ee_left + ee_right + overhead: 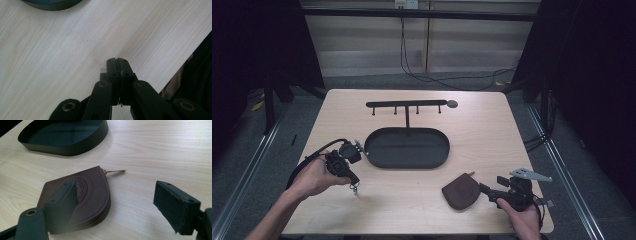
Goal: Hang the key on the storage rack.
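Brown pouch (82,197) lies just left of my spread right jaws; my left jaws pinch a small key clip (355,188).

The left tool (117,61), jaws shut on a thin metal piece (121,72), hangs above the table (62,57).

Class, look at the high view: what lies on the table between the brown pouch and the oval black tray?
Nothing: between the brown pouch and the oval black tray is bare wooden table.
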`<state>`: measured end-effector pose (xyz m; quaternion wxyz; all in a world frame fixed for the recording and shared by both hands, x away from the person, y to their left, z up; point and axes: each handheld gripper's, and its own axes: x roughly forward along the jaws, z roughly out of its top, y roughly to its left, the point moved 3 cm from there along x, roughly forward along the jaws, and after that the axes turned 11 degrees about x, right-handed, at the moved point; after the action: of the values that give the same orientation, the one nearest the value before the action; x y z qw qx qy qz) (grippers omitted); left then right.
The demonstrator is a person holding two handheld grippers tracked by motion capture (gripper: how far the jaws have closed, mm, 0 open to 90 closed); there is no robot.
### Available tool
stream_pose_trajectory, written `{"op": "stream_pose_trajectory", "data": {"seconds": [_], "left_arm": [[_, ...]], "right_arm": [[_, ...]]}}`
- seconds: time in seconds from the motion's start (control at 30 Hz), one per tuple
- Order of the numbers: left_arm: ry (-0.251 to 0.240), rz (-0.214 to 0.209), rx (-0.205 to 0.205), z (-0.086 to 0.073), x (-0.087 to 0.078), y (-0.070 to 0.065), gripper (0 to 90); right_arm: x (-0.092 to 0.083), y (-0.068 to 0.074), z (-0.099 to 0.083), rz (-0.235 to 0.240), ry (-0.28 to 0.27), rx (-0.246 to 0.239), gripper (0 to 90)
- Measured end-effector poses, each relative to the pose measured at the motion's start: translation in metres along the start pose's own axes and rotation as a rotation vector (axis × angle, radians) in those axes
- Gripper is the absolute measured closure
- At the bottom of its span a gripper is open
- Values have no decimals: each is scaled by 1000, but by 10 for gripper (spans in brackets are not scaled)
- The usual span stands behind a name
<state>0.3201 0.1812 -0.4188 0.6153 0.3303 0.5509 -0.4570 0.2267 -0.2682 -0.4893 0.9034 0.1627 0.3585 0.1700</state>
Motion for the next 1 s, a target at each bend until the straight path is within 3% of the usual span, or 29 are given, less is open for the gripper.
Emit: {"op": "stream_pose_trajectory", "data": {"seconds": [0.23, 0.4, 0.63, 1.0], "left_arm": [[17, 9, -24, 1, -6, 2, 894], [12, 5, -18, 3, -19, 6, 894], [2, 13, -58, 6, -28, 15, 894], [-11, 46, -43, 15, -55, 25, 894]], "right_arm": [[0, -1, 0, -6, -2, -3, 189], [0, -1, 0, -6, 1, 2, 189], [0, -1, 0, -5, 0, 2, 189], [1, -1, 0, -8, 3, 7, 189]]}}
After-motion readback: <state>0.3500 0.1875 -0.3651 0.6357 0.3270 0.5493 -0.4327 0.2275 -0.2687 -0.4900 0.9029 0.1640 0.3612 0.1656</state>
